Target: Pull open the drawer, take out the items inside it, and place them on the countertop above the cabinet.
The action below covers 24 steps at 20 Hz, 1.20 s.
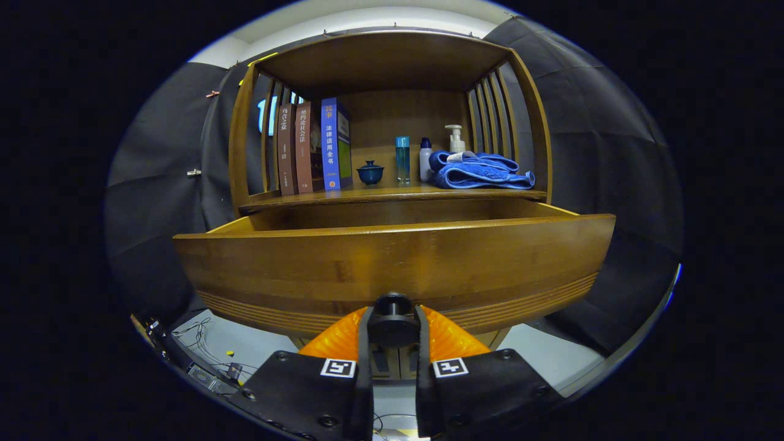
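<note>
The wooden drawer (392, 257) stands pulled out from the cabinet, its front panel just ahead of me. My gripper (392, 318) is shut on the drawer's round dark knob (392, 306), one finger on each side of it. The inside of the drawer is hidden behind the front panel, so I cannot see what lies in it. Above the drawer runs the countertop (392, 193), a wooden shelf under a slatted hutch.
On the countertop stand three books (312, 147) at the left, a small blue lidded cup (370, 173), a teal bottle (402, 158), a white bottle (425, 159), a pump bottle (454, 138) and a folded blue towel (478, 171). Cables (202, 349) lie on the floor at lower left.
</note>
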Motion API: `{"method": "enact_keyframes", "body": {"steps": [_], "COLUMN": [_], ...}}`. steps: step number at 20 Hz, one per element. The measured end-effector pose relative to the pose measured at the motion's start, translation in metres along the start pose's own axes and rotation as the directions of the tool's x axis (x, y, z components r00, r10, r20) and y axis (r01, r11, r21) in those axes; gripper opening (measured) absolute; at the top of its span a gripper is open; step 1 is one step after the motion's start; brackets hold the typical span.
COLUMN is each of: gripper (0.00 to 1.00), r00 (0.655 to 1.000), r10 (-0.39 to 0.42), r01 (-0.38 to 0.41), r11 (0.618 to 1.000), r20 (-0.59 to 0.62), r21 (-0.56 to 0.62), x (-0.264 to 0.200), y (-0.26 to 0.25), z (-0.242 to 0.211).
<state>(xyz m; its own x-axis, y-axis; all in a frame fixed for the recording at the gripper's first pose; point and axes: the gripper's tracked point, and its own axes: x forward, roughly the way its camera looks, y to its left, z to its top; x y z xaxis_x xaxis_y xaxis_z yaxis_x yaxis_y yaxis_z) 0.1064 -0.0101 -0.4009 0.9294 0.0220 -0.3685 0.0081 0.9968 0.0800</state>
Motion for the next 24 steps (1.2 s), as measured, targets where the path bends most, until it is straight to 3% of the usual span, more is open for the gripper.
{"method": "enact_keyframes", "body": {"steps": [9,12,15,18,24], "gripper": [0.31,0.42,1.0,1.0,0.99], "r00": [1.0,1.0,1.0,0.995,0.991], "r10": [0.003,0.025,0.019,0.038,0.077], "r01": [-0.003,-0.025,-0.019,-0.042,-0.07], "r11": [1.0,1.0,0.999,0.998,0.996], "r20": [0.014,0.015,0.01,0.095,0.108], "r21": [0.003,0.017,0.036,0.043,-0.059], "x": [-0.018,-0.017,-0.021,-0.029,-0.056], "y": [-0.002,0.004,0.001,0.006,0.015], "z": [-0.012,-0.01,-0.014,0.012,0.065]}}
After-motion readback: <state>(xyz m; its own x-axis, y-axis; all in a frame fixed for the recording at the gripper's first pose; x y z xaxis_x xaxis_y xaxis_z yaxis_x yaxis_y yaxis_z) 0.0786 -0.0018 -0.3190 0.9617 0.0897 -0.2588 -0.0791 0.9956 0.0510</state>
